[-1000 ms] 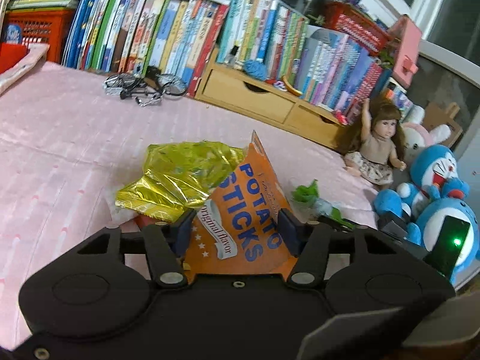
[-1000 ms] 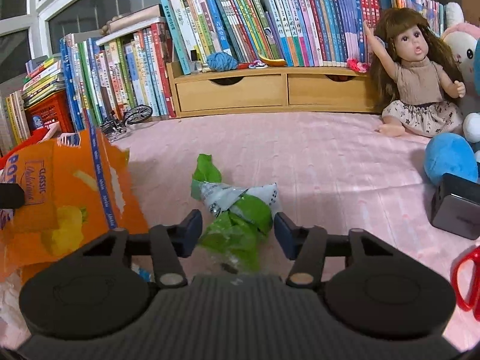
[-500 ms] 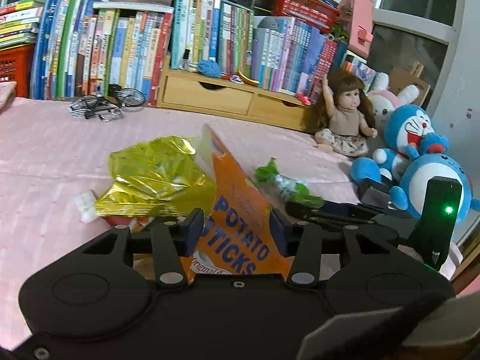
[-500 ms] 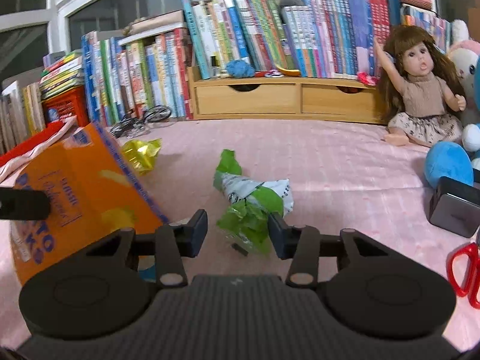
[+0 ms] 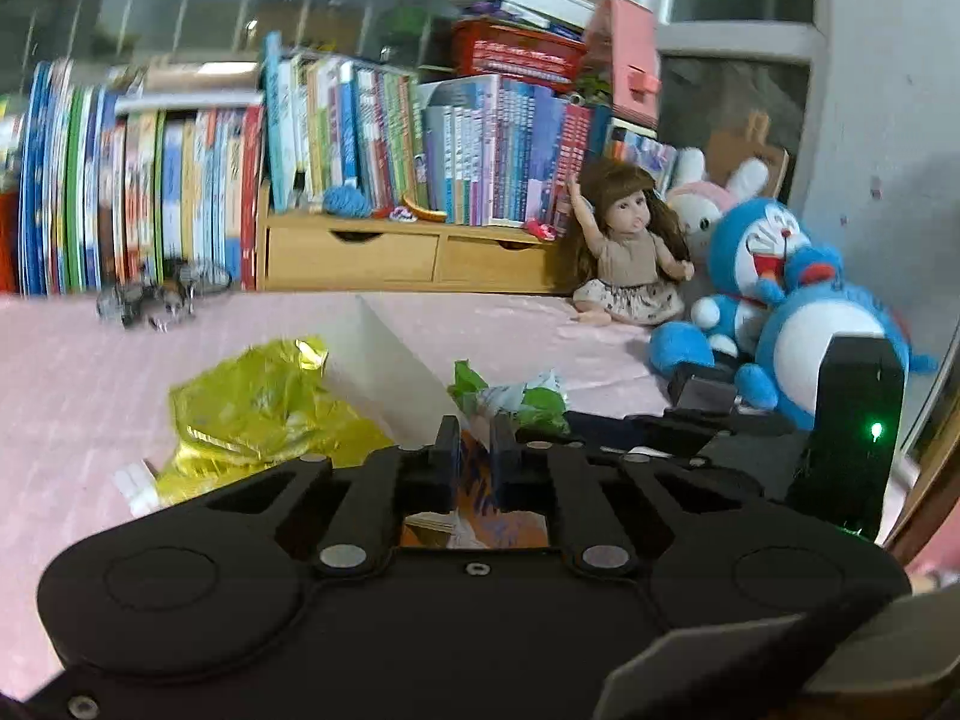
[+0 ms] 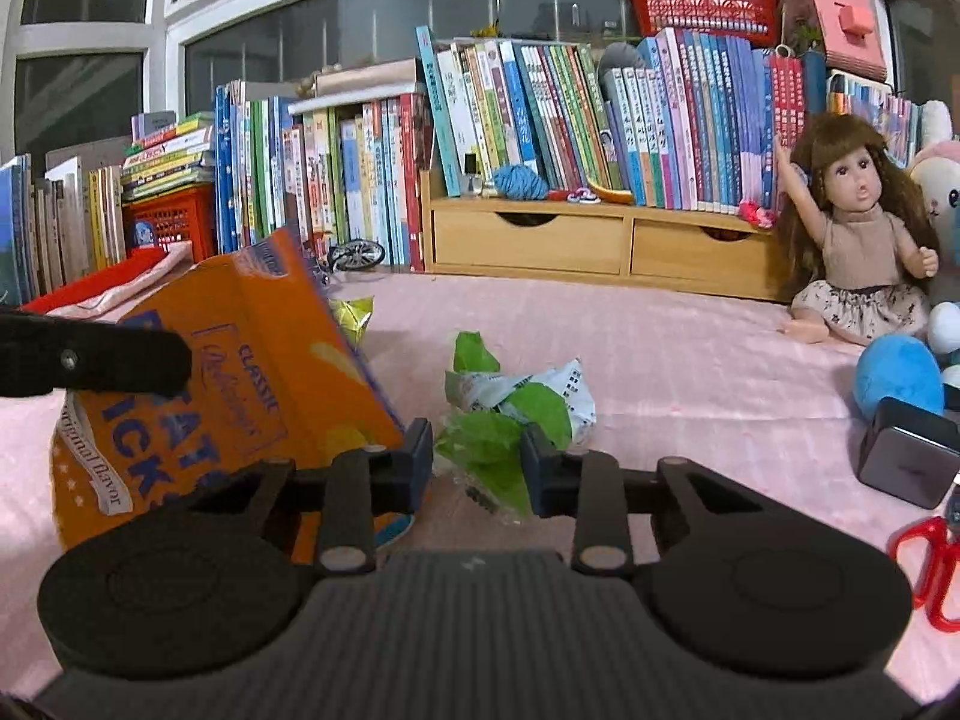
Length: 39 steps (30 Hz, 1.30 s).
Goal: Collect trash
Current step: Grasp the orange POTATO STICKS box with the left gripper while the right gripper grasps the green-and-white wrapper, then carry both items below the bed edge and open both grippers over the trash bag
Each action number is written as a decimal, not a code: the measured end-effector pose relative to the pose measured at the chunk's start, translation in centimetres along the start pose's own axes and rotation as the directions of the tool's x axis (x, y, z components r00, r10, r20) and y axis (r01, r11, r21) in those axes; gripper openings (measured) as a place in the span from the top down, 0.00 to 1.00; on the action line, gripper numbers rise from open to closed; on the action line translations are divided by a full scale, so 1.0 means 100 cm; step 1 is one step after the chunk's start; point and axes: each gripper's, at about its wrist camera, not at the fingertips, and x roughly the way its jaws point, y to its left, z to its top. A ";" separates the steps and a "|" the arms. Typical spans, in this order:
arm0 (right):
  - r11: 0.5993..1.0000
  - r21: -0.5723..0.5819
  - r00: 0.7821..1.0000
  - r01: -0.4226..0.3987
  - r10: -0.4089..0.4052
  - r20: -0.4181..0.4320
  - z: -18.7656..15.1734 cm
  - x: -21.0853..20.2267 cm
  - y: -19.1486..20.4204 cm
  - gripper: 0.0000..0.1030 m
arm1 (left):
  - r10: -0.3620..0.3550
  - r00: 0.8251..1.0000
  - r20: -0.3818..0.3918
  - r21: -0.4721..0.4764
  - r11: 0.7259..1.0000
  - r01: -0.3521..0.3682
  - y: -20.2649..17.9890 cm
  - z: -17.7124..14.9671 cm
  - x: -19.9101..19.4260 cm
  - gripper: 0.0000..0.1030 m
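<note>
An orange potato sticks box (image 6: 240, 372) is tilted up off the pink cloth, with my left gripper (image 5: 475, 450) shut on its lower edge. One left finger (image 6: 108, 360) crosses the box's face in the right wrist view. A crumpled green and white wrapper (image 6: 510, 402) lies on the cloth, and my right gripper (image 6: 477, 468) is shut on its near end, a pad against each side. The same wrapper (image 5: 510, 399) shows beyond the left fingertips. A yellow foil wrapper (image 5: 258, 414) lies left of the box.
A doll (image 6: 858, 240), blue plush toys (image 5: 780, 312) and a black device (image 6: 912, 456) crowd the right side. Red scissors (image 6: 930, 564) lie near the right edge. Books (image 6: 540, 120) and a wooden drawer unit (image 6: 600, 240) line the back. A small white scrap (image 5: 135, 483) sits beside the foil.
My left gripper closed from wide apart to pinching the box, which now faces it edge-on. The right fingers narrowed onto the green wrapper.
</note>
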 end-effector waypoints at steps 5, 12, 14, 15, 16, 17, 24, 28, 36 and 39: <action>1.000 0.011 1.000 0.003 -0.003 0.030 0.003 -0.016 -0.001 0.66 | 0.002 0.999 0.038 -0.002 1.000 -0.002 -0.006 0.004 -0.010 0.97; 0.999 0.026 0.997 -0.019 0.017 0.072 0.004 -0.046 0.001 0.67 | 0.022 0.993 0.115 0.004 1.000 -0.023 -0.004 0.009 -0.044 0.97; 0.999 0.034 0.996 -0.029 0.026 0.083 0.003 -0.055 0.003 0.67 | 0.038 0.988 0.150 0.016 0.999 -0.041 -0.004 0.009 -0.058 0.97; 0.999 0.037 0.996 -0.035 0.031 0.088 0.002 -0.059 0.004 0.67 | 0.043 0.985 0.164 0.021 0.999 -0.047 -0.003 0.009 -0.065 0.97; 0.998 0.039 0.995 -0.043 0.040 0.090 0.002 -0.063 0.005 0.68 | 0.046 0.984 0.174 0.024 0.998 -0.051 -0.003 0.009 -0.071 0.97; 0.998 0.042 0.994 -0.051 0.047 0.094 0.002 -0.067 0.007 0.68 | 0.049 0.982 0.183 0.024 0.998 -0.054 -0.003 0.010 -0.077 0.97; 0.993 0.051 0.986 -0.106 0.099 0.134 0.001 -0.100 0.022 0.69 | 0.040 0.977 0.209 0.030 0.998 -0.048 -0.002 0.002 -0.121 0.97; 0.992 0.052 0.980 -0.119 0.109 0.165 -0.002 -0.123 0.030 0.71 | 0.034 0.979 0.203 0.032 0.999 -0.041 -0.006 -0.008 -0.144 0.97; 0.985 0.022 0.973 -0.173 0.168 0.160 -0.013 -0.171 0.050 0.71 | -0.011 0.987 0.161 0.040 0.999 0.005 -0.019 -0.036 -0.194 0.97; 0.981 0.011 0.971 -0.194 0.191 0.144 -0.021 -0.188 0.060 0.71 | -0.022 0.989 0.147 0.054 0.998 0.014 -0.025 -0.050 -0.213 0.97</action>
